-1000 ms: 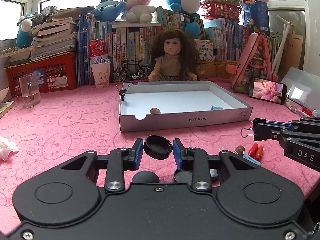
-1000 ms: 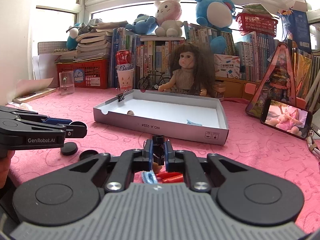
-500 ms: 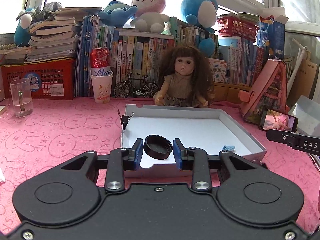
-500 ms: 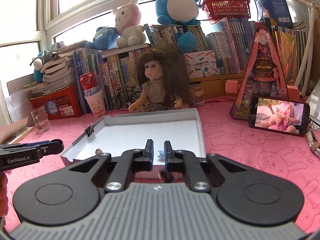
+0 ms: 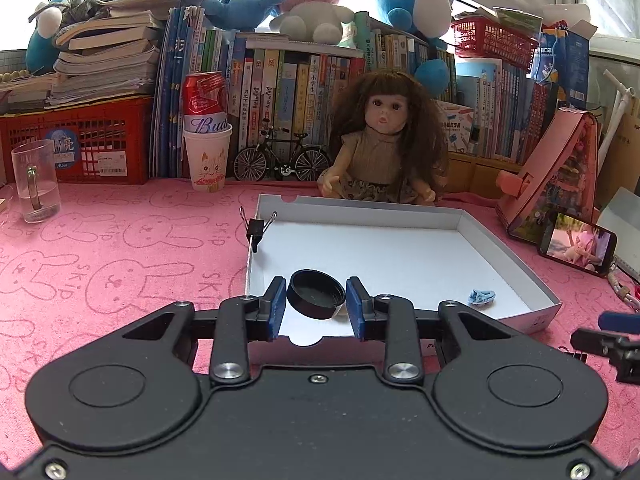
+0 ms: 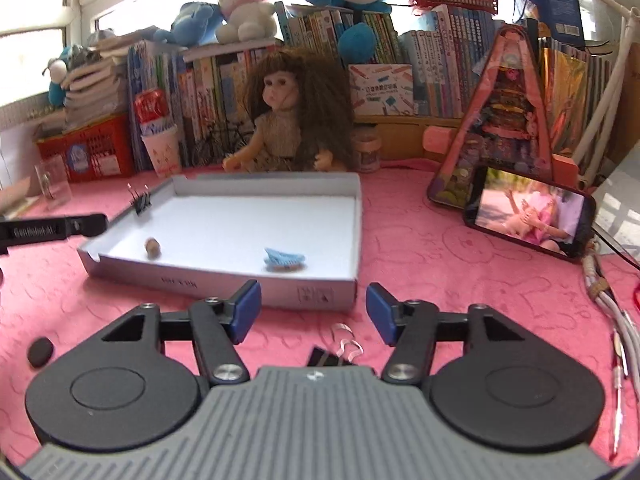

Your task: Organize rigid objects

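My left gripper (image 5: 316,306) is shut on a black round cap (image 5: 316,294) and holds it over the near left part of the shallow white box (image 5: 516,266). A small blue piece (image 5: 482,296) lies in the box; it also shows in the right wrist view (image 6: 284,259), with a brown cork (image 6: 152,247). My right gripper (image 6: 313,312) is open and empty, just in front of the box (image 6: 224,286). A black binder clip (image 6: 334,354) lies on the pink cloth right under it. Another black cap (image 6: 39,353) lies at the left.
A binder clip (image 5: 256,226) is clipped on the box's left wall. A doll (image 5: 384,148) sits behind the box, with books, a paper cup (image 5: 207,158) and a toy bicycle. A glass mug (image 5: 34,180) stands far left. A phone (image 6: 528,212) and cables (image 6: 612,320) lie at the right.
My left gripper carried the black cap from the cloth to over the box. My right gripper, shut on a binder clip before, has opened; the clip lies on the cloth below it.
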`<move>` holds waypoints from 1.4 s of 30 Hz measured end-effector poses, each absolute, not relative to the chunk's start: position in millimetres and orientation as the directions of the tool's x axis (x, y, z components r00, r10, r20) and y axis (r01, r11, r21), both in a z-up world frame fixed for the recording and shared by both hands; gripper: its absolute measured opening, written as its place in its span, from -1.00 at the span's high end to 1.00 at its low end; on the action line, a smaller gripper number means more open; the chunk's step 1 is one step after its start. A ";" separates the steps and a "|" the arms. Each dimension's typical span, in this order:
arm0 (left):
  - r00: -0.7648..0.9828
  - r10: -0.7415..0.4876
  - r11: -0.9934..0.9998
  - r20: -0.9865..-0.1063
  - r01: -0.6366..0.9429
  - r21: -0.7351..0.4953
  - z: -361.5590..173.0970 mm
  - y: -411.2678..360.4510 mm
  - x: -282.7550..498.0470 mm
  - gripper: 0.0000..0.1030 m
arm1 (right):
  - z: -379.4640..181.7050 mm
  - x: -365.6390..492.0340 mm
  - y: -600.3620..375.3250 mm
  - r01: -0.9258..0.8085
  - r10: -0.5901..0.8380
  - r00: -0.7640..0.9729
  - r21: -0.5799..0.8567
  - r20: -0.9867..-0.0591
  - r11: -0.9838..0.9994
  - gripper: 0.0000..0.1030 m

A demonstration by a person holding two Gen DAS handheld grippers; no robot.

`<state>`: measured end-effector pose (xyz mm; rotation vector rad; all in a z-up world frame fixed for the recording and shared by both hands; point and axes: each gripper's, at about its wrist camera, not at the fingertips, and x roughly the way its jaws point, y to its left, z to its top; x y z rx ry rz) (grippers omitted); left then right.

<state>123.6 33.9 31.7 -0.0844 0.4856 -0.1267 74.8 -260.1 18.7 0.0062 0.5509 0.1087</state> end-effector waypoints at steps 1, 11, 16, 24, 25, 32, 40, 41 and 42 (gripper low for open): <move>0.876 -0.141 0.989 -0.462 0.100 -0.112 30.9 33.4 124.0 0.41 | 12.8 73.0 -261.2 -0.075 0.087 0.843 0.044 -0.531 0.996 -0.64; 0.882 -0.140 0.989 -0.450 0.101 -0.109 32.0 29.0 123.0 0.41 | -4.8 83.6 -249.4 0.055 0.003 0.807 0.081 -0.590 0.995 0.26; 0.885 -0.137 0.989 -0.445 0.101 -0.105 33.6 30.0 127.0 0.41 | 5.9 81.4 -247.4 0.034 0.020 0.828 0.087 -0.560 0.996 0.26; 0.871 -0.156 0.986 -0.466 0.107 -0.129 37.9 33.1 155.3 0.41 | 41.4 114.8 -246.0 -0.043 0.118 0.853 0.158 -0.508 0.987 0.26; 0.866 -0.163 0.985 -0.472 0.114 -0.132 39.3 33.0 161.6 0.41 | 43.9 124.6 -244.7 -0.062 0.145 0.846 0.176 -0.514 0.982 0.26; 0.795 -0.232 0.967 -0.561 0.128 -0.219 43.1 31.8 218.6 0.41 | 44.4 190.7 -224.9 -0.163 0.276 0.765 0.239 -0.582 0.957 0.26; 0.752 -0.213 0.976 -0.624 0.132 -0.175 20.7 14.9 245.1 0.41 | 23.6 224.2 -196.1 -0.202 0.277 0.701 0.189 -0.657 0.961 0.25; 0.749 -0.213 0.976 -0.627 0.132 -0.175 18.7 14.0 246.7 0.41 | 20.9 226.0 -195.4 -0.199 0.269 0.700 0.181 -0.661 0.963 0.25; 0.746 -0.215 0.975 -0.630 0.133 -0.176 16.5 13.2 247.9 0.41 | 18.9 227.5 -195.1 -0.199 0.265 0.699 0.175 -0.664 0.964 0.25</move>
